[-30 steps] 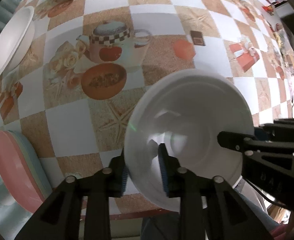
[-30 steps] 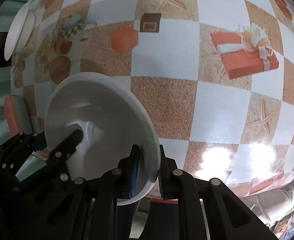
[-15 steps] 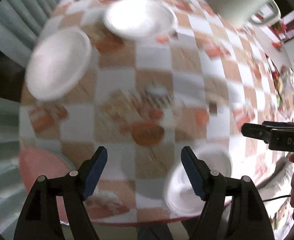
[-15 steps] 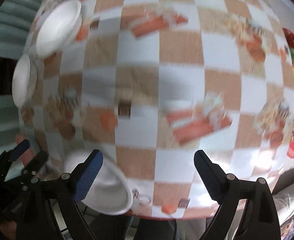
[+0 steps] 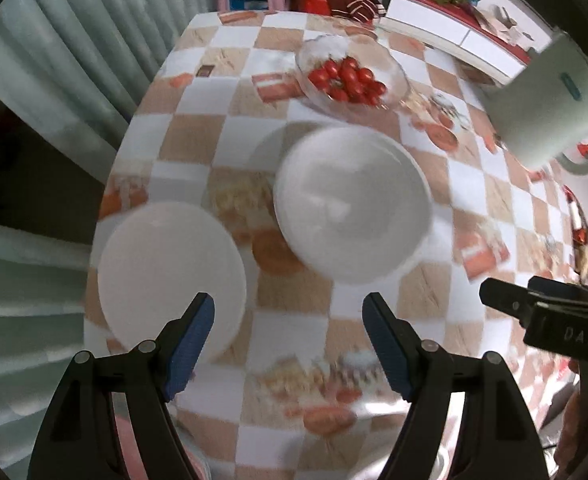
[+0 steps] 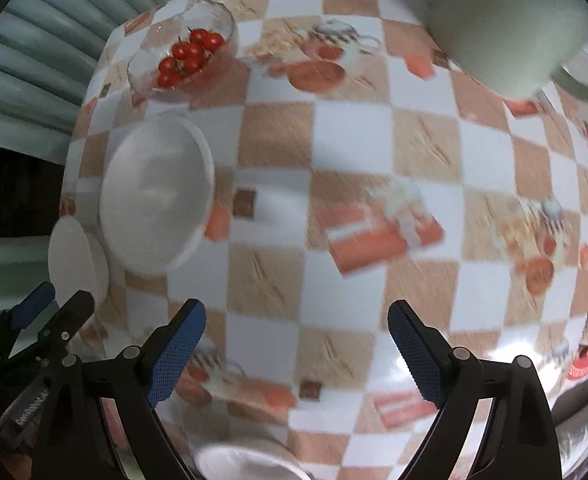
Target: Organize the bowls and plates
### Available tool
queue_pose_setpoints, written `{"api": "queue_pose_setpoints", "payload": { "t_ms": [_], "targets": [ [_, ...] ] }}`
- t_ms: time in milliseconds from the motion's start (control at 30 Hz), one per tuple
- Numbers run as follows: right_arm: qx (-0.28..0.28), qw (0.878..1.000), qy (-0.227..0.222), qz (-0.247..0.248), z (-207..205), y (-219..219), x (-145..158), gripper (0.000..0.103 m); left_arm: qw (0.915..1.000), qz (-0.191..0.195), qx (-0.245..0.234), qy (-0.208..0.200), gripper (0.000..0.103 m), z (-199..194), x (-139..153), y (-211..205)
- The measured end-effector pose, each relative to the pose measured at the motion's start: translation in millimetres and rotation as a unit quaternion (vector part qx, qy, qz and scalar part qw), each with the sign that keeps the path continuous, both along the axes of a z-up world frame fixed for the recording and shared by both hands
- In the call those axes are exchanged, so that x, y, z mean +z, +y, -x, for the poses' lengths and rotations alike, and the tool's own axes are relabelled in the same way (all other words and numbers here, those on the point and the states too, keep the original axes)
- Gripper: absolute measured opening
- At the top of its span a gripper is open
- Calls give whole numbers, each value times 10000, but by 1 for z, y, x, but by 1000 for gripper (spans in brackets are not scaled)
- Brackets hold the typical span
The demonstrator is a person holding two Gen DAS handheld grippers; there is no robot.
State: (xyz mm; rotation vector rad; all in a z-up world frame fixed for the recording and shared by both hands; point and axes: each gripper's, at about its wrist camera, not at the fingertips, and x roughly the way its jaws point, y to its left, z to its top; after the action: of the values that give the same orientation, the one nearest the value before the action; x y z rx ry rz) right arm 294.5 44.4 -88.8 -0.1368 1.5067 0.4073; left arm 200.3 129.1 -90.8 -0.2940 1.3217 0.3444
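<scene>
My left gripper [image 5: 287,338] is open and empty above the checkered table. A white bowl [image 5: 352,204] sits ahead of it, and a white plate [image 5: 169,270] lies to its left near the table edge. My right gripper [image 6: 296,354] is open and empty too. In the right wrist view the same white bowl [image 6: 157,192] and white plate [image 6: 75,264] lie at the left. Another white bowl [image 6: 249,462] shows at the bottom edge, between the right gripper's arms. The left gripper [image 6: 49,312] shows at lower left.
A glass bowl of cherry tomatoes [image 5: 350,78] stands at the far side of the table. A large grey-green jug [image 5: 550,100] stands at the right. A curtain [image 5: 53,80] hangs left of the table. The right gripper [image 5: 534,308] reaches in from the right.
Both grippers have let go of the white bowl they held a second ago, opened wide, and lifted back from the table. The views now look further across the table.
</scene>
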Motion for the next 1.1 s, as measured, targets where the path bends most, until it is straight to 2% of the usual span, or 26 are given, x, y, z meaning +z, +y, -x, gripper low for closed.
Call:
{"api": "queue_pose_setpoints", "payload": {
  "t_ms": [200,367,733,767,833,867,933,967,1033,1100],
  "targets": [
    [-26,10000,-8,1,-24,27,-15,93,9993,-349,49,144,79,-33,-16,15],
    [-40,10000,25,54,-38,43,-28,93,9978,-601,-124,236,79,-58,-28,23],
    [-57,9998,159,107,-48,68,-56,92,9952,-645,-363,648,79,-87,-64,36],
    [-74,9998,168,106,-48,68,-59,88,9951,-622,-375,675,79,-88,-67,37],
    [-63,9998,181,95,-48,68,-61,63,9948,-581,-407,727,79,-90,-73,37],
    [-61,9997,240,66,-47,68,-63,60,9950,-525,-422,742,78,-91,-75,37],
    [-55,9996,284,-17,-46,69,-63,53,9956,-350,-469,729,59,-93,-78,36],
    [-35,9995,296,-106,-45,70,-63,48,9956,-250,-517,740,54,-94,-80,34],
    [28,9990,372,-265,-43,70,-61,32,9955,-76,-568,750,33,-95,-82,31],
    [132,9990,373,-229,-40,73,-60,17,9951,20,-631,756,31,-97,-82,27]
  ]
}}
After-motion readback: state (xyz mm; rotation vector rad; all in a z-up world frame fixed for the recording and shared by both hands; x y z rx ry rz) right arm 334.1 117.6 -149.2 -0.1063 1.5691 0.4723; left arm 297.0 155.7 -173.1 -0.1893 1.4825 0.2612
